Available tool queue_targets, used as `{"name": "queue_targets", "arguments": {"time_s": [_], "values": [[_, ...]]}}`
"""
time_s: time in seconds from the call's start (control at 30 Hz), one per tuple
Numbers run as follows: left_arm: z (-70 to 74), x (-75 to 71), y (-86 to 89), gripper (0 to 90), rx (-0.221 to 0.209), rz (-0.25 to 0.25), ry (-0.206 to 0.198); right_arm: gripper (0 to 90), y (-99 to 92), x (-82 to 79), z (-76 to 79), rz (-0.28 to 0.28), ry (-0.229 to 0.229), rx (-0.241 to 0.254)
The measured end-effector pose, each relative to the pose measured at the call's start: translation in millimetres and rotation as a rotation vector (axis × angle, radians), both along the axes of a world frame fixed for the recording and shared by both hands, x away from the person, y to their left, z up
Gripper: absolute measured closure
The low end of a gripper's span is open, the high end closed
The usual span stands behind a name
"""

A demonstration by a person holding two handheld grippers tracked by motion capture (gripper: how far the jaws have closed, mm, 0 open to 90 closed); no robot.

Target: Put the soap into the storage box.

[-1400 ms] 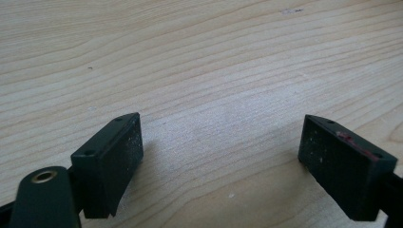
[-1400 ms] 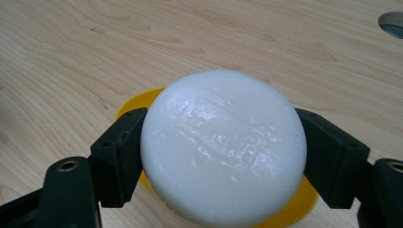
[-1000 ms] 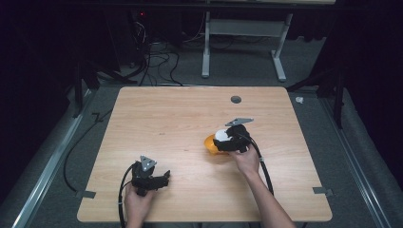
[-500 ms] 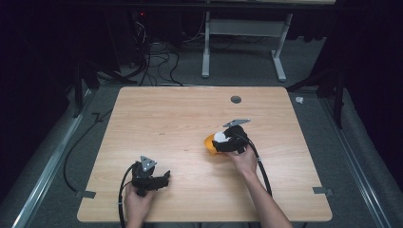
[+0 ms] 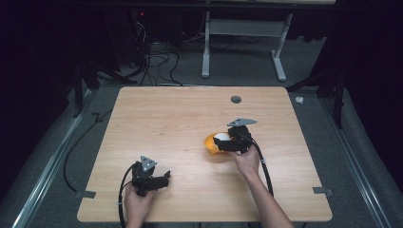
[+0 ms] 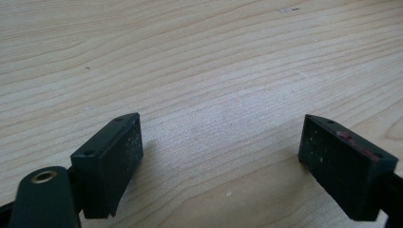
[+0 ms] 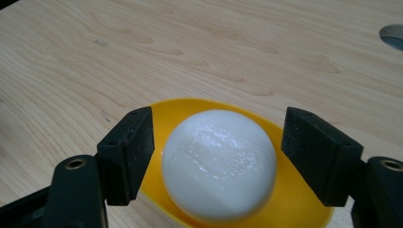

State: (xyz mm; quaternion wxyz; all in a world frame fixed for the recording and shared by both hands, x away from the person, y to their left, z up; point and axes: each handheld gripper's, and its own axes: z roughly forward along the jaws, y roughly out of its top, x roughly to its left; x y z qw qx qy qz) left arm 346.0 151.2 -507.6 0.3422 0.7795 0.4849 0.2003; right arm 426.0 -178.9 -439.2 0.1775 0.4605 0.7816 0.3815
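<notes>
- Work in hand: picking the white ball out of the yellow dish, which sits on the table right of centre, toward the near half.
- Right gripper: jaws straddle the ball, one per side, and have just been closing in; slim gaps show on both sides, so pads not pressing yet – still open, no grip.
- Ball sits in the dish, not lifted.
- Left gripper: jaws spread wide over bare wood, nothing btwn them; parked near-left, well apart from the dish.
- Done, as I judge: approach + alignment. Left: finish the squeeze, lift the ball clear, place it wherever it's meant to go.
- Early stage overall.
</notes>
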Motion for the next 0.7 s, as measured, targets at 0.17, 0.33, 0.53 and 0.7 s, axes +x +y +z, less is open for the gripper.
{"name": "queue_targets", "arguments": {"time_s": [0.17, 0.33, 0.53, 0.7], "values": [[0.0, 0.0, 0.0, 15.2, 0.000, 0.000, 0.000, 28.8, -5.2, -4.3, 6.2, 0.001, -0.019, 0.014], [-0.1, -0.1, -0.1, 15.2, -0.001, -0.001, -0.001, 29.7, -13.0, -7.7, 11.6, -0.011, -0.036, 0.031], [-0.1, -0.2, -0.1, 15.2, -0.001, -0.001, -0.001, 30.4, -23.7, -13.1, 17.6, -0.024, -0.054, 0.043], [-0.1, -0.2, -0.1, 15.2, -0.001, -0.001, -0.001, 30.7, -29.3, -16.5, 20.5, -0.033, -0.066, 0.055]]}}
